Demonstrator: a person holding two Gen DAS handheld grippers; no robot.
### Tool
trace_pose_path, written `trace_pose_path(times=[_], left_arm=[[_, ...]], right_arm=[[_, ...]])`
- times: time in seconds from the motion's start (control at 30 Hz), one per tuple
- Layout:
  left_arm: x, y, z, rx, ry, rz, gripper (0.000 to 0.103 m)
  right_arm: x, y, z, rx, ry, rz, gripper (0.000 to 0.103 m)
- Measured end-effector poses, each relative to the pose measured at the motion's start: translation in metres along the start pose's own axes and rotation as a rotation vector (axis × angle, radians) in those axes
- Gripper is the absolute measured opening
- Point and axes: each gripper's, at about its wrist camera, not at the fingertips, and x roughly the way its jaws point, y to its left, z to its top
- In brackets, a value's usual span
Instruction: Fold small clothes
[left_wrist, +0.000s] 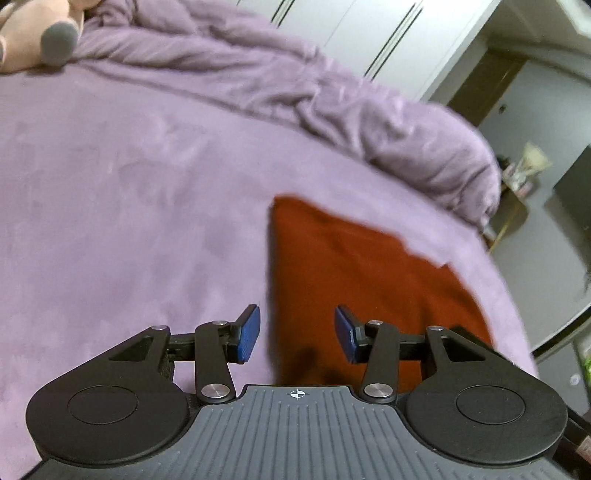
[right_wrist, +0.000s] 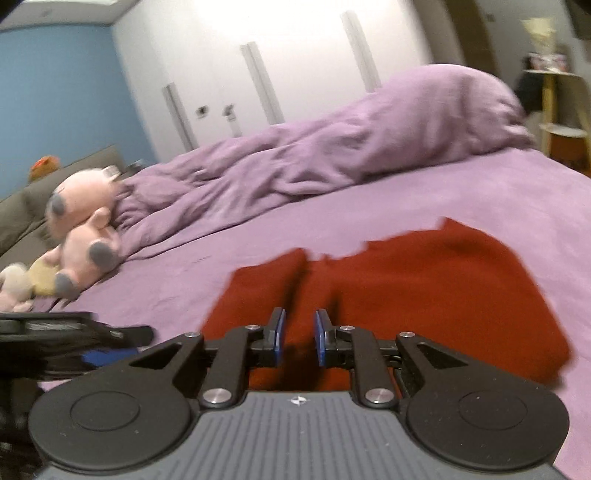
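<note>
Currently lying flat on the lilac-sheeted bed (left_wrist: 110, 184): rust-red fabric garment (left_wrist: 351, 277), partly folded, edges blurred. Hovering over its near left edge: left black two-finger gripper (left_wrist: 297, 334), jaws standing wide apart, gripping nothing. Hovering over the garment's near middle: right black two-finger gripper (right_wrist: 298, 338), jaws parted by a narrower gap, gripping nothing. Resting further back: rumpled lilac duvet (right_wrist: 314, 158) and pink plush toy with grey patches (right_wrist: 85, 229).
</note>
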Motion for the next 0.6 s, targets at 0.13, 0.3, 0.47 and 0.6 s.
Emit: trace_pose_path(times=[0.13,0.3,0.47,0.6], left_arm=[[0.018,0.006,-0.011,0.017,0.07,0.003,0.049],[0.028,0.012,-0.017,-0.014,0.085,-0.02,0.055],[0.028,0.012,-0.02,-0.018,0.085,-0.027,0.055],[0.028,0.008,-0.02,-0.001,0.088,-0.022,0.055]], right_arm=[[0.038,-0.002,-0.021,-0.03,0.171,-0.07,0.015],[0.031,-0.017,-0.008,0.02,0.198,-0.029,0.012],[0.033,-0.034,0.022,0.129,0.132,0.04,0.07],[0.069,-0.05,0.028,0.273,0.237,0.089,0.07]])
